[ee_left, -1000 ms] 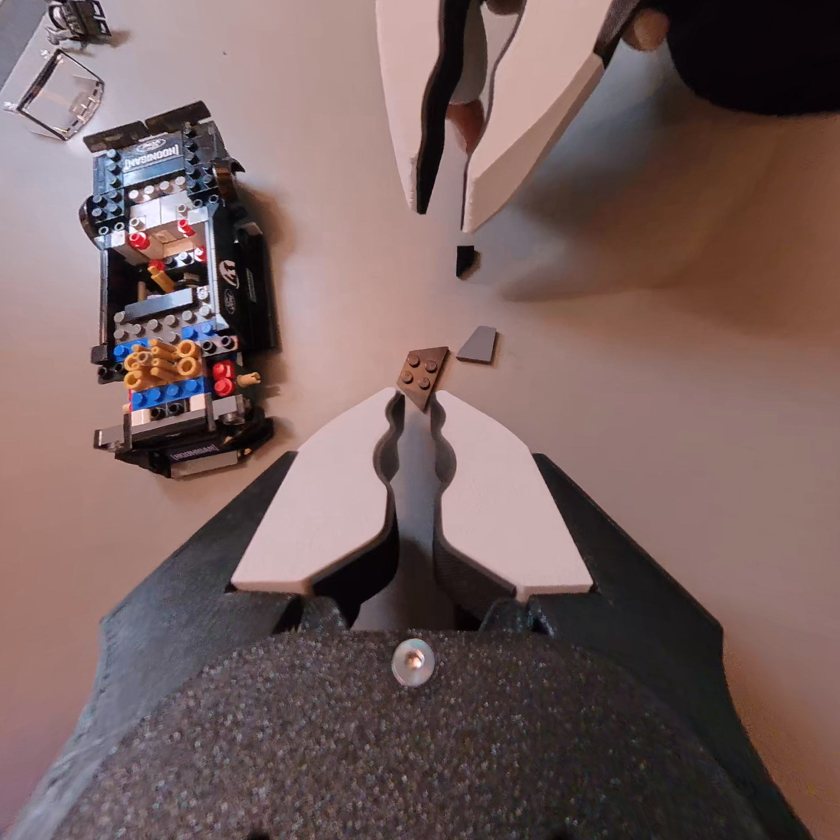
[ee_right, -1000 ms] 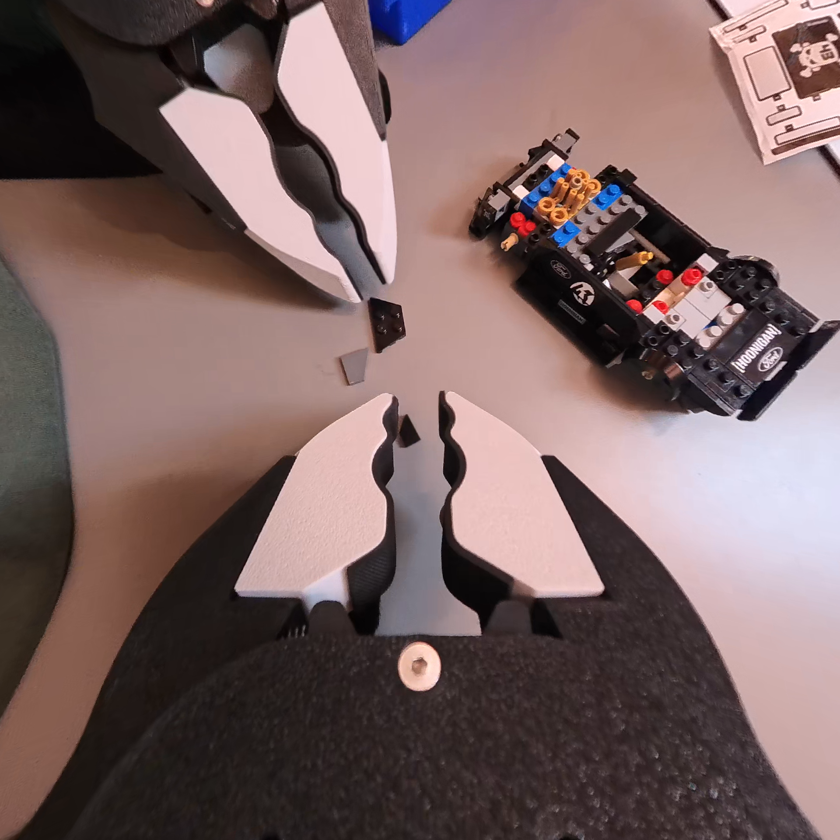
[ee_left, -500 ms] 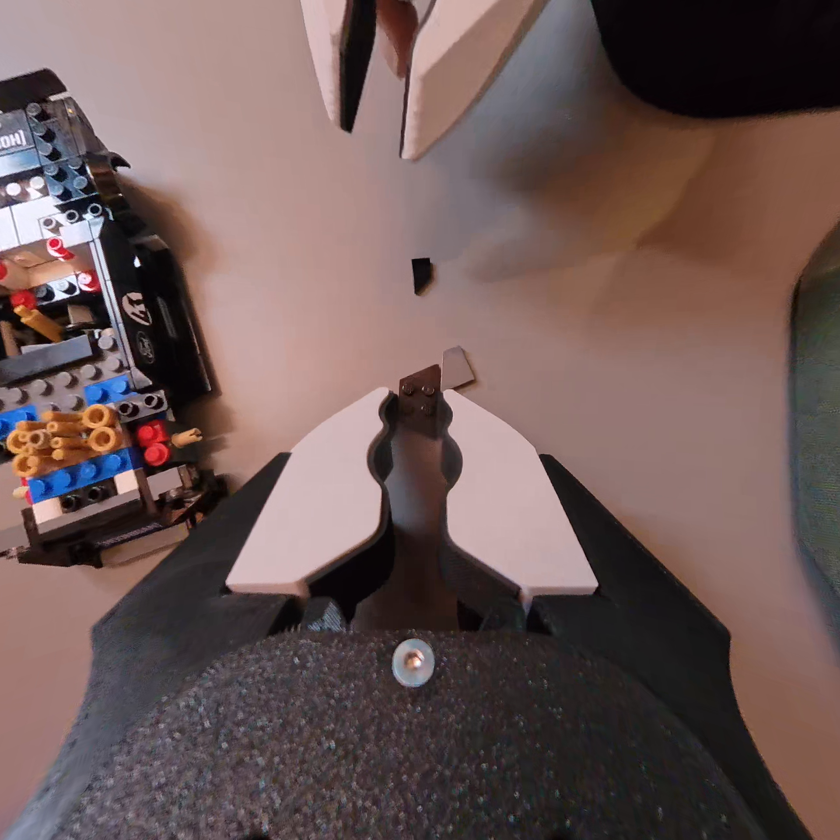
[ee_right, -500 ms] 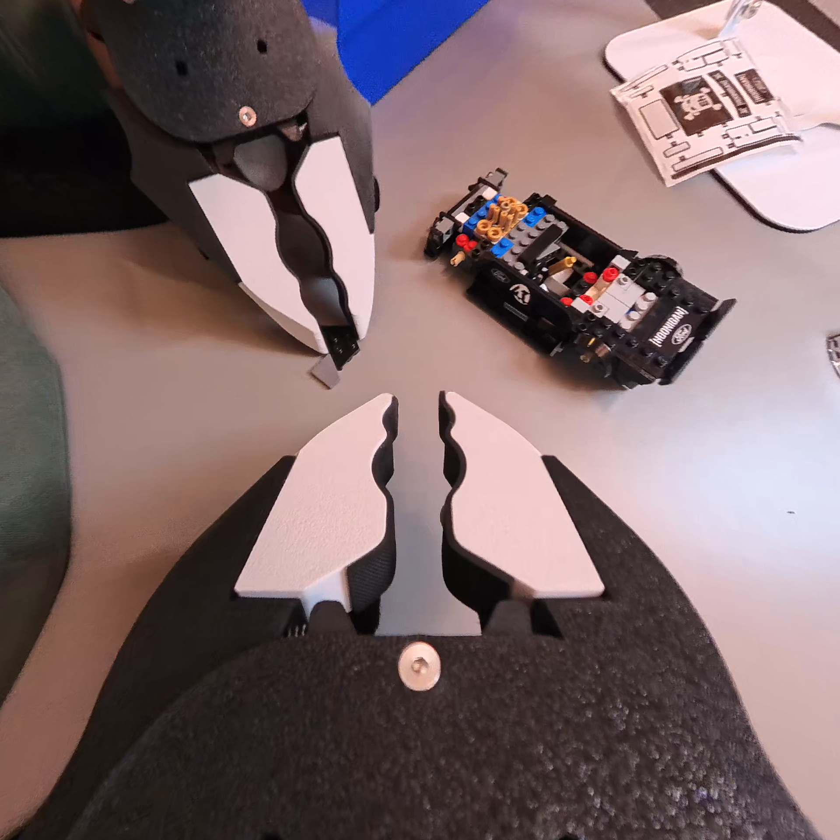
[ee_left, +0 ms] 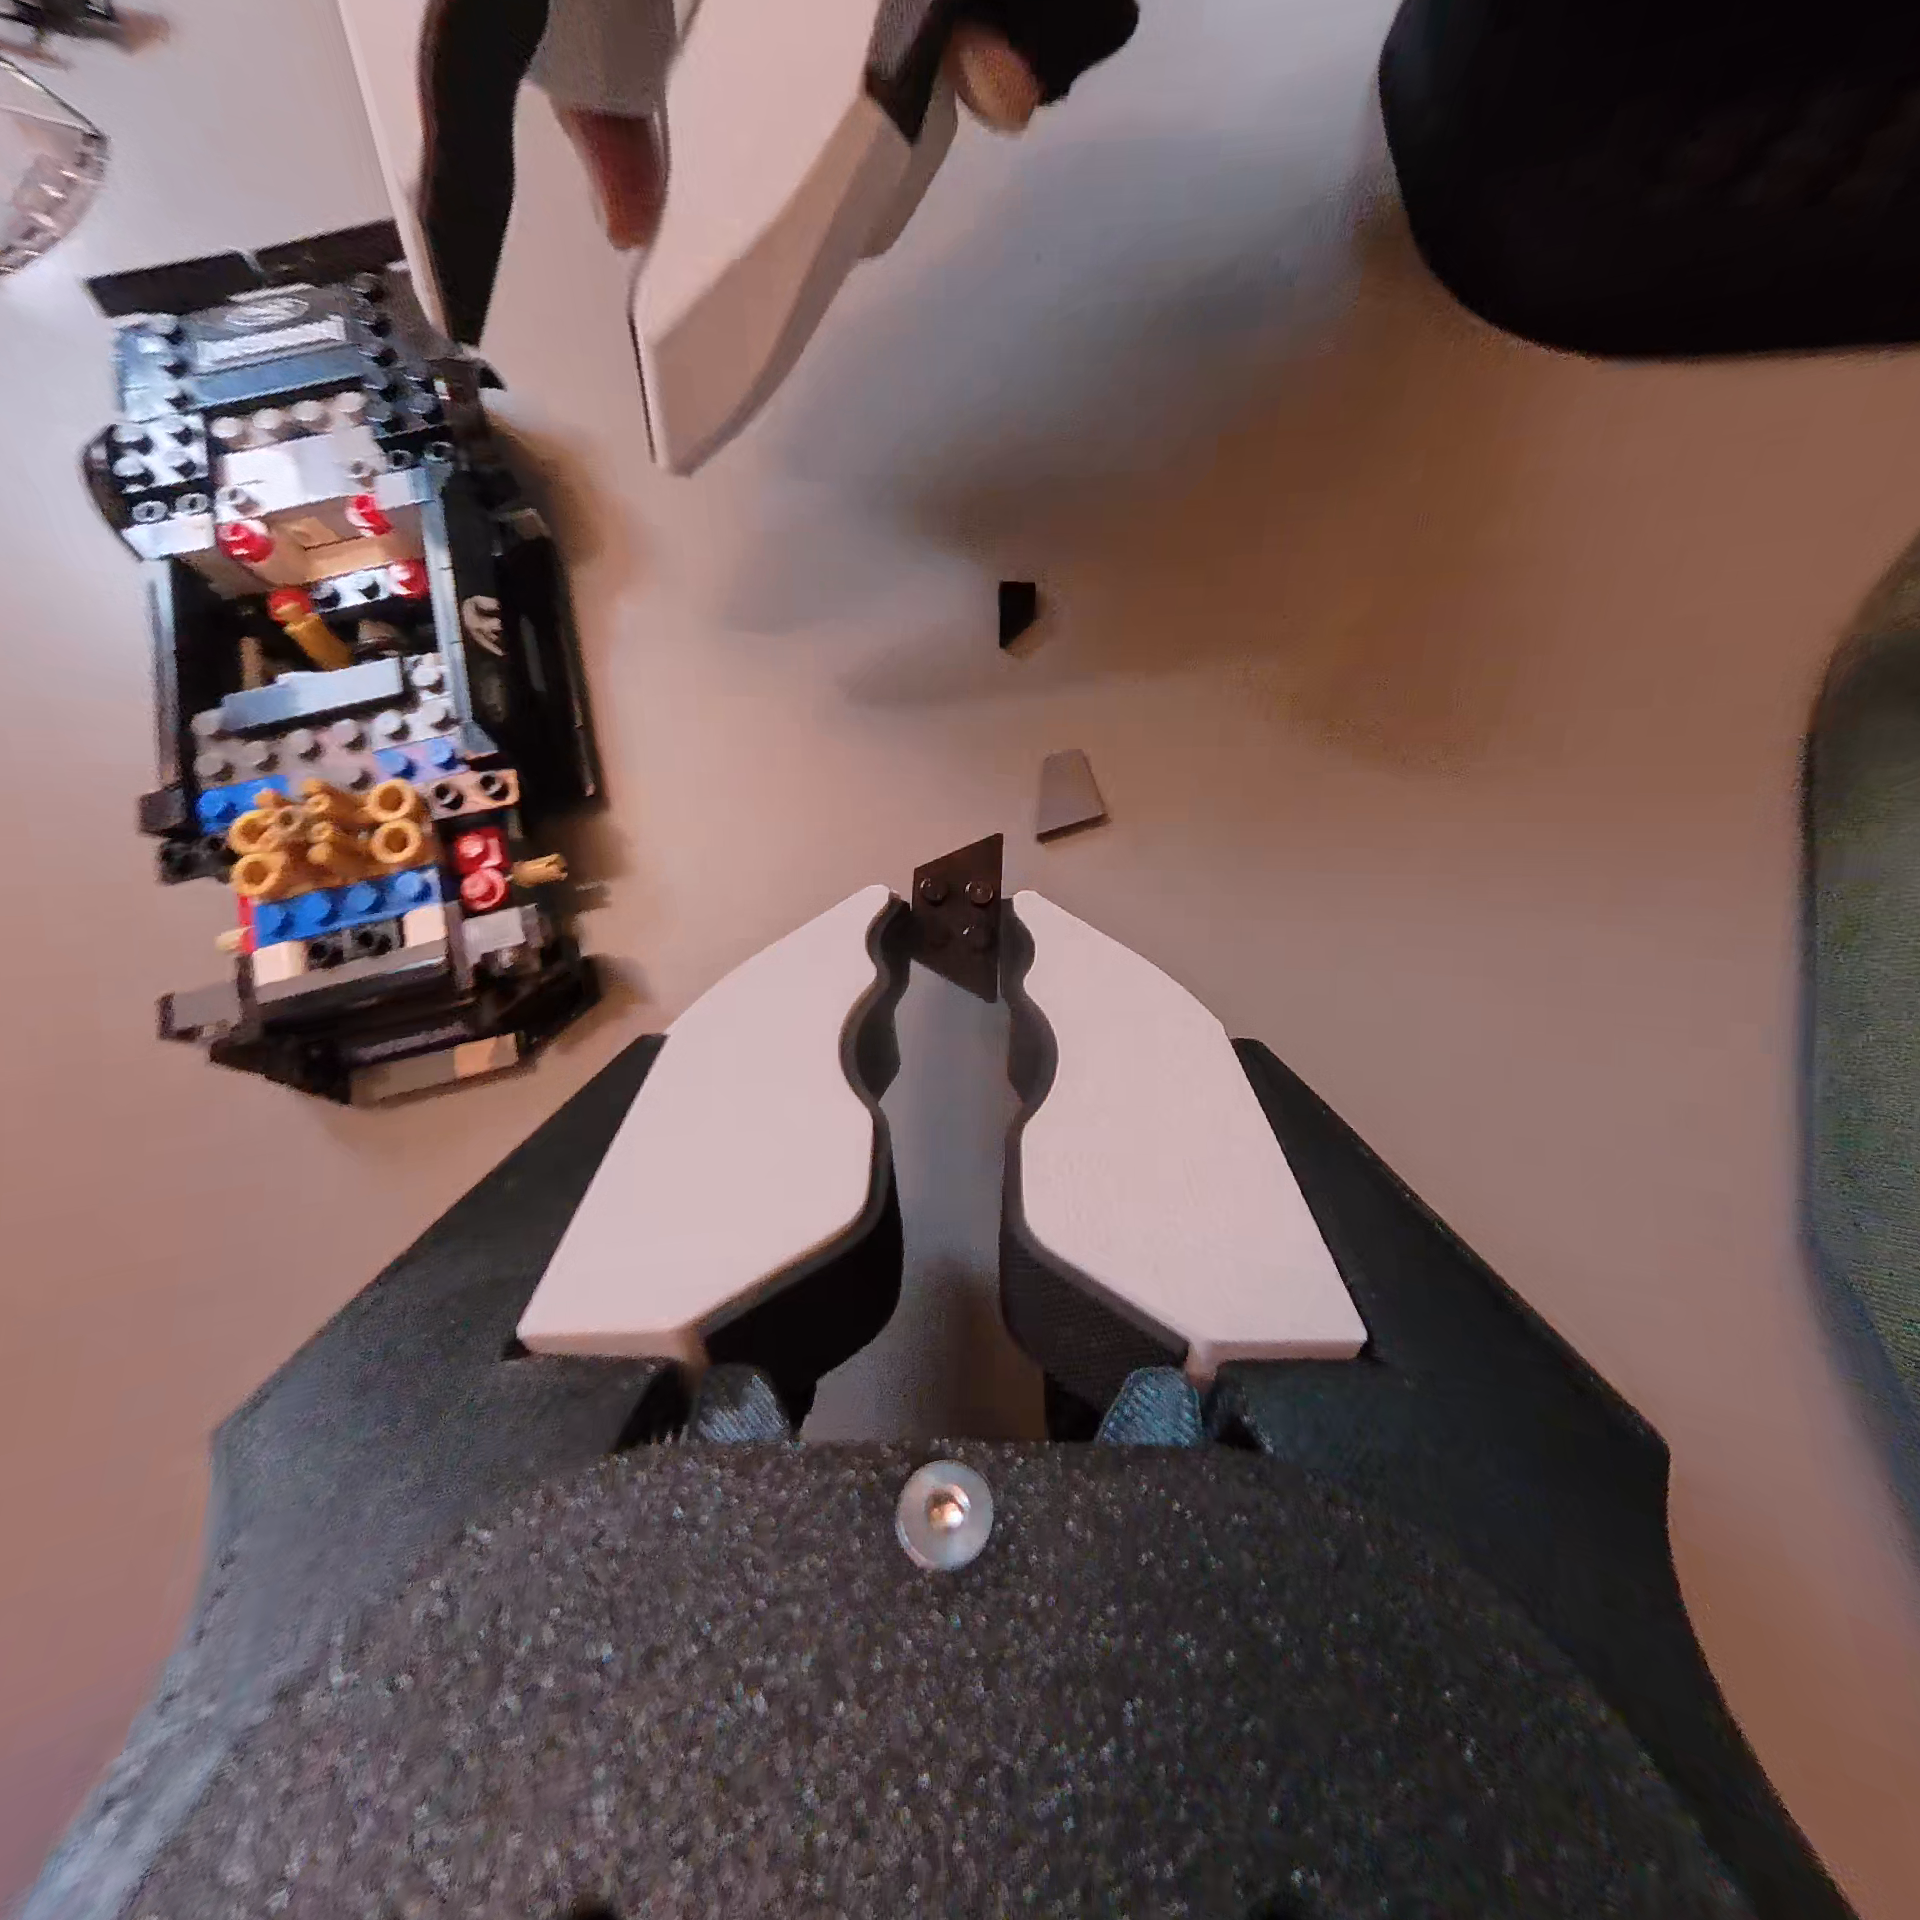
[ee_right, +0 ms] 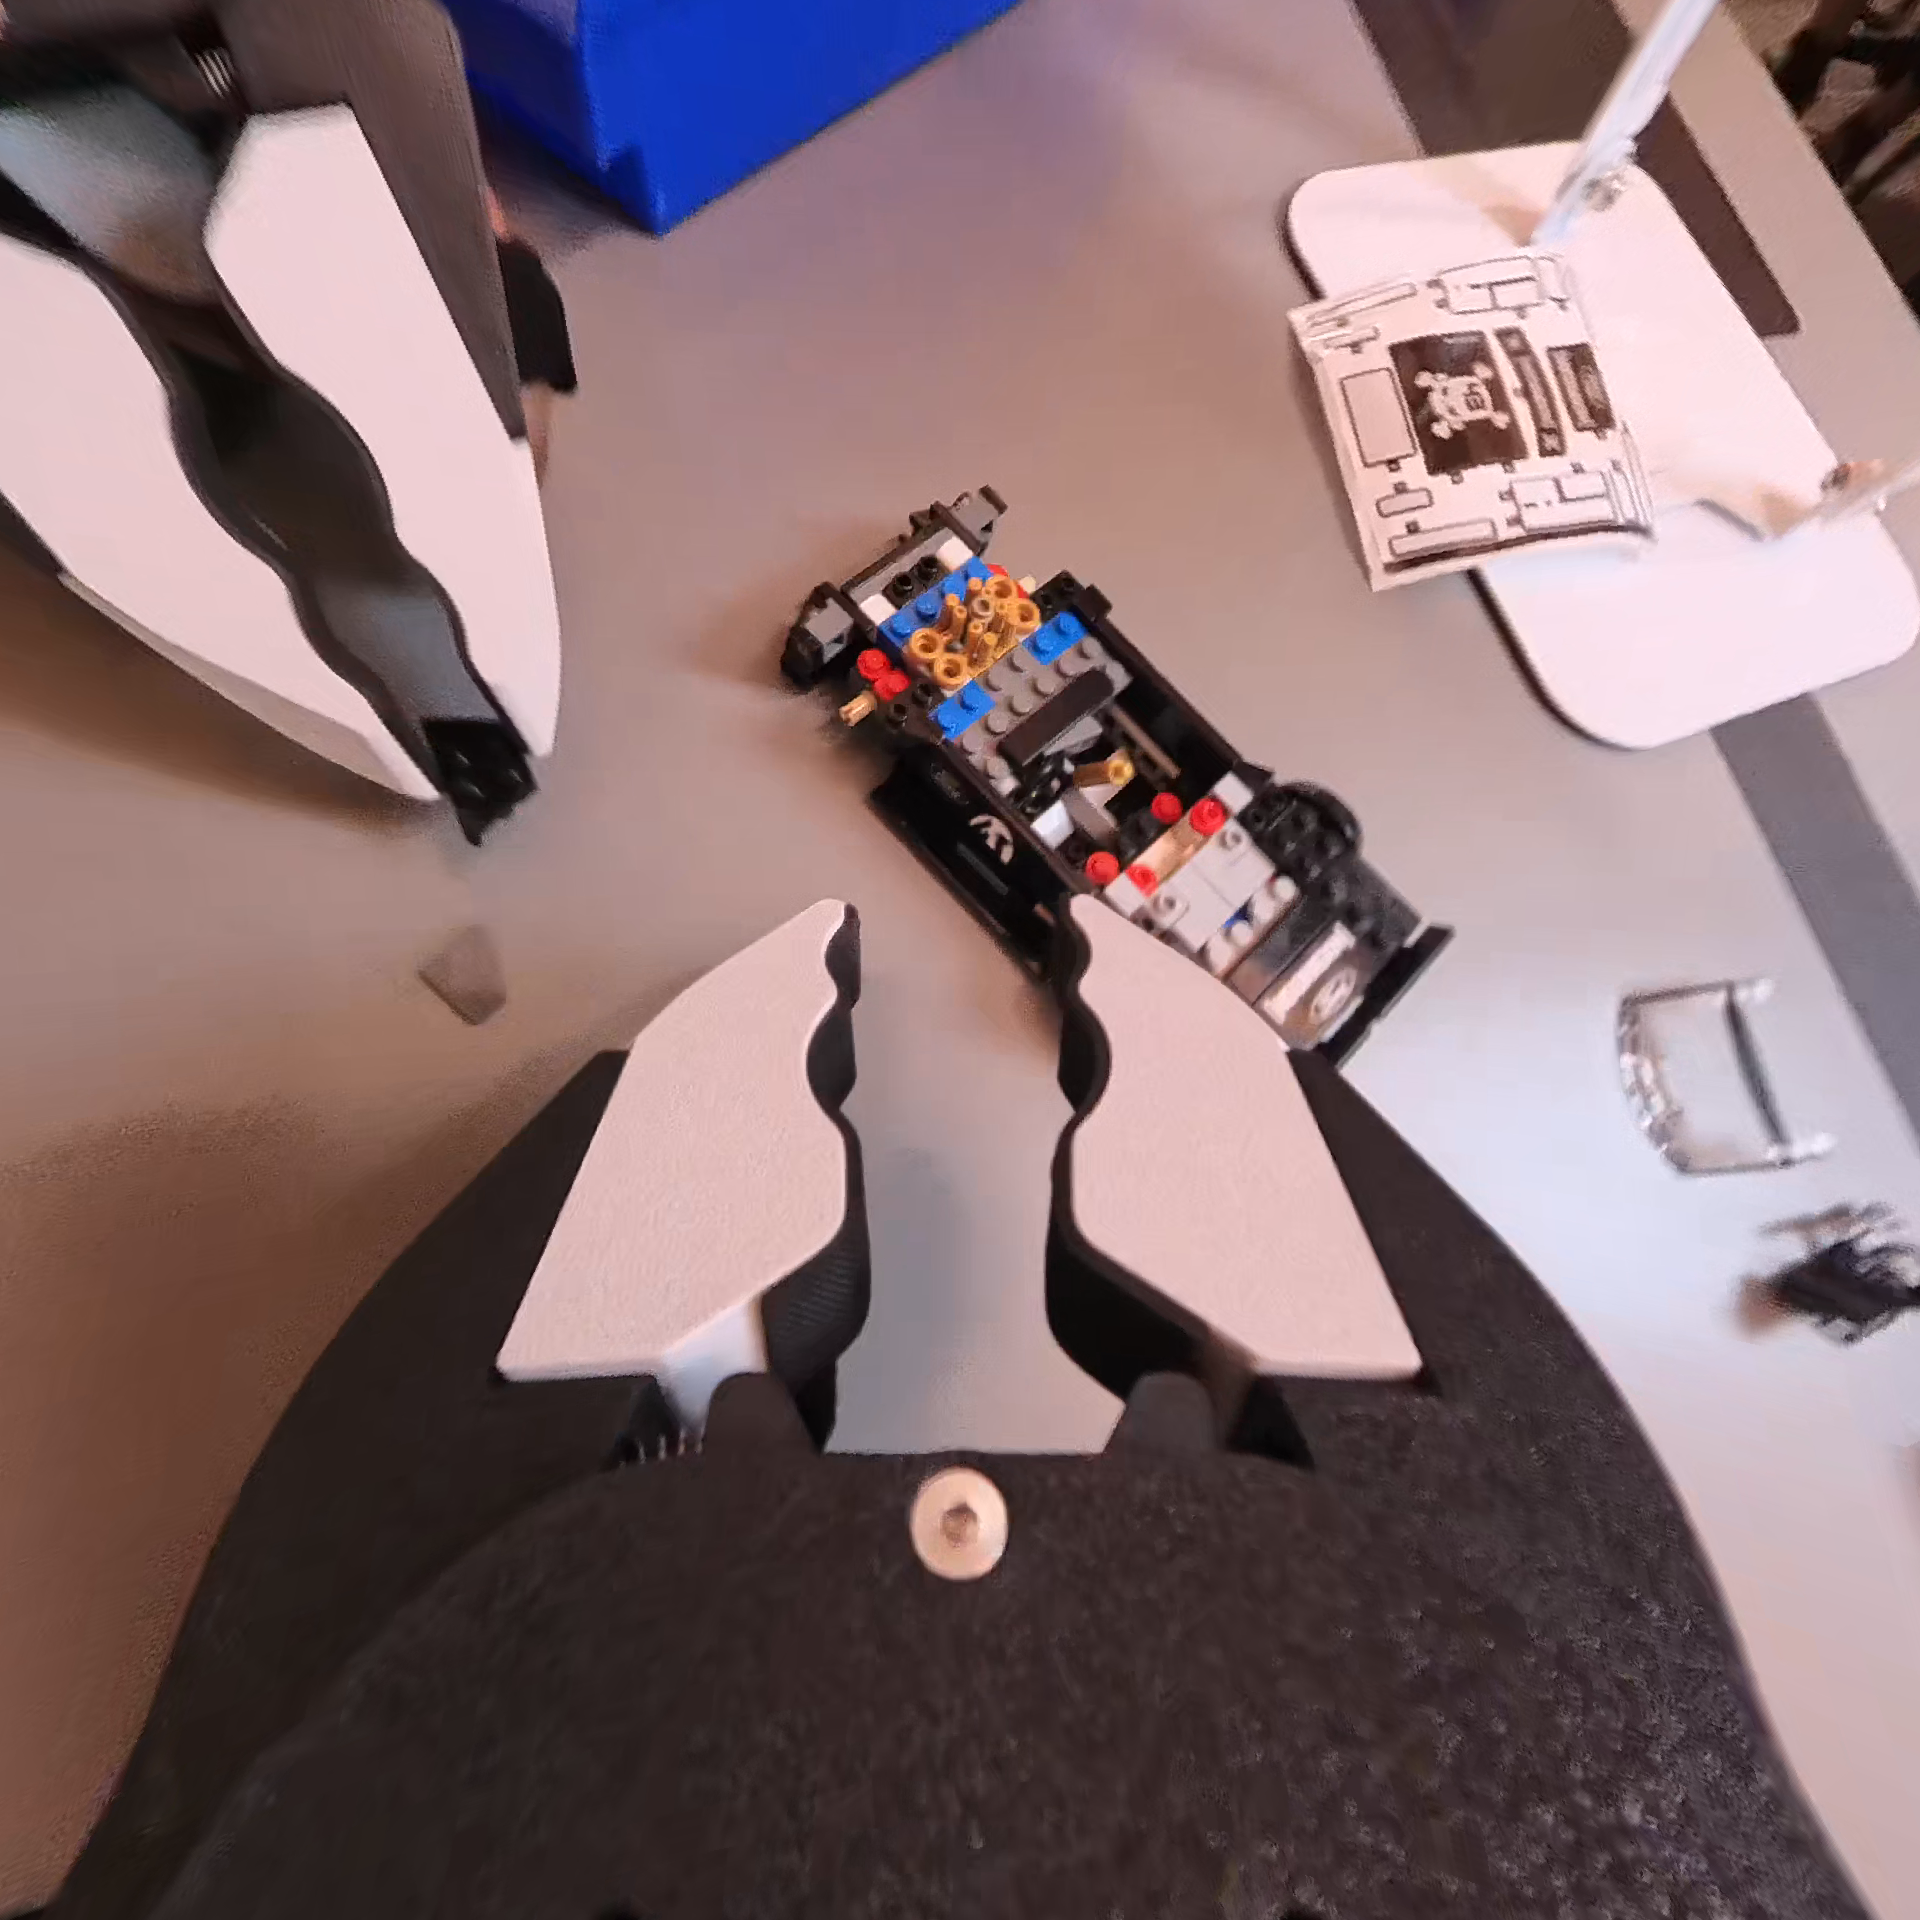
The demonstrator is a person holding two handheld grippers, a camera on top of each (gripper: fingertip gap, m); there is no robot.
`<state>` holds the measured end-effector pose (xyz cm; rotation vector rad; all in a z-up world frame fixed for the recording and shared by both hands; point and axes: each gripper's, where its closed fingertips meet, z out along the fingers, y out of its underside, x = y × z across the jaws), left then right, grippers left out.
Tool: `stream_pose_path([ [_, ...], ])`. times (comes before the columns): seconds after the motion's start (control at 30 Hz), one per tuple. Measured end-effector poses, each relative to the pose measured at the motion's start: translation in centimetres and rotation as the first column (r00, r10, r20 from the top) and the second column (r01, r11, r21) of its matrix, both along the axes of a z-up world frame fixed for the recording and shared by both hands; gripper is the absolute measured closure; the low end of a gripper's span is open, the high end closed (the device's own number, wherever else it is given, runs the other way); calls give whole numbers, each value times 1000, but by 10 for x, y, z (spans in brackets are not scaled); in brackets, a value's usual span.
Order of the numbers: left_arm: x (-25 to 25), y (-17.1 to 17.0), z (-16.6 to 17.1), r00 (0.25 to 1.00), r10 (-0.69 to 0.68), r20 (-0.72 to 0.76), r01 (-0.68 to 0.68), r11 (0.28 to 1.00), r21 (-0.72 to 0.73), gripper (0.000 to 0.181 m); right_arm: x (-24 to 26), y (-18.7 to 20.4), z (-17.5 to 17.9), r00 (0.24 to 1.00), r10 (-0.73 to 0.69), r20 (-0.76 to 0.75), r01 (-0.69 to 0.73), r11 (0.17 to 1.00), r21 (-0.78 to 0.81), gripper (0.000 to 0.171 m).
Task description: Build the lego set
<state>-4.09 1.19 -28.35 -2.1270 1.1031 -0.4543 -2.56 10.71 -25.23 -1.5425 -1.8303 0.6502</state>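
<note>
Pinching a small black wedge-shaped lego plate with studs (ee_left: 961,925) at its two straight side edges, the left gripper (ee_left: 954,914) has its white fingers pressed in on it. In the left wrist view the plate sits at the very fingertips, studs up, pointed end forward; I cannot tell whether it is clear of the grey desk (ee_left: 1351,831). Just beyond it lies a flat grey wedge tile (ee_left: 1068,795), and farther off a tiny black slope piece (ee_left: 1016,611), both loose on the desk. The half-built black lego car with blue, red and gold bricks (ee_left: 343,675) lies toward the left edge of the view, well apart. The right gripper shows at the top, blurred.

Right wrist view: the right gripper (ee_right: 961,920) is spread and holds nothing; its fingertips hang over the near side of the car (ee_right: 1091,779). The left gripper (ee_right: 488,774) shows at upper left with the black plate (ee_right: 480,777) nipped at its tips. The grey tile (ee_right: 468,971) lies below it.

Handling judgement: the plate is light, rigid and smooth-sided, and the hold is thin and shallow. It could pivot or flick out under pressing load. Grip lower on the flat edges and keep the studs level. The car looks stiff but could shed bricks if pushed unsupported.
</note>
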Motion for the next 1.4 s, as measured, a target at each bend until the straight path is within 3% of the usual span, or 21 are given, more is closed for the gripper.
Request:
stream_pose_path([
  [0.1, -10, 0, 7, 999, 49, 12, -49, 998, 30, 165, -17, 7, -3, 990, 97, 104, -110, 985, 132, 127],
  [0.3, -32, 2, 20, 988, 143, 52, -146, 987, 69, 165, -49, 28, -10, 896, 266, 355, -354, 911, 211, 80],
  [0.43, -44, 3, 22, 979, 193, 65, -198, 977, 75, 165, -58, 28, -25, 778, 373, 506, -500, 855, 138, 74],
  [0.67, -55, 6, 20, 965, 243, 96, -249, 967, 57, 165, -45, 25, -45, 603, 458, 654, -611, 792, 9, 88],
  [0.8, -57, 8, 21, 961, 255, 110, -262, 963, 55, 165, -43, 18, -43, 600, 480, 640, -624, 782, -1, 102],
  [1.3, -55, 10, 31, 950, 268, 162, -280, 958, 55, 165, -7, -35, -42, 658, 507, 557, -610, 792, 0, 103],
  [1.4, -54, 10, 30, 949, 273, 161, -285, 957, 59, 165, -10, -38, -31, 697, 506, 508, -576, 817, -23, 91],
])
